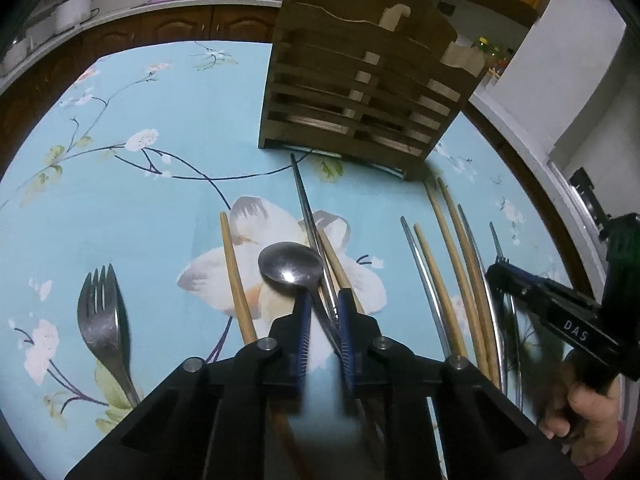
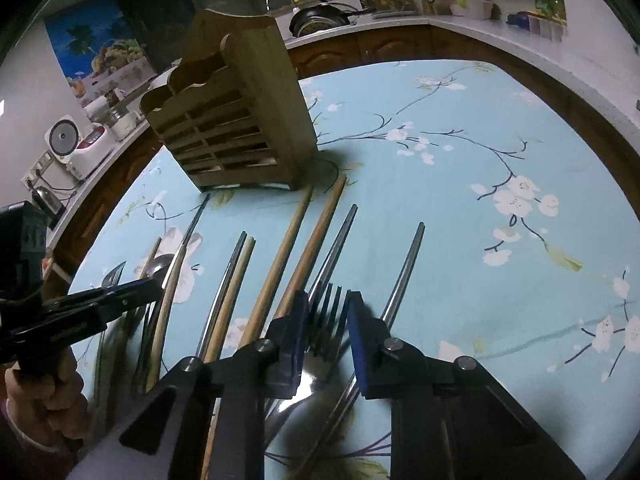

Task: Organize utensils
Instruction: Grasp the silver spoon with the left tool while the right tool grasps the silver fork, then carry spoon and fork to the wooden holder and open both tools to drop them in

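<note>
A wooden slatted utensil holder (image 1: 360,92) stands at the table's far side; it also shows in the right wrist view (image 2: 236,136). My left gripper (image 1: 323,300) is open, its fingers on either side of a metal spoon's (image 1: 291,267) handle, low over the table. My right gripper (image 2: 326,304) is open around a metal fork (image 2: 326,320) that lies on the cloth; the fork's tines show between the pads. Wooden chopsticks (image 2: 292,256) and metal chopsticks (image 2: 404,276) lie in rows between the grippers and the holder. Another fork (image 1: 102,320) lies at the left.
The table has a light blue flowered cloth (image 2: 480,200). A kitchen counter (image 2: 440,20) with pans, bottles and appliances curves around behind it. The other hand-held gripper (image 1: 560,312) shows at the right edge of the left wrist view.
</note>
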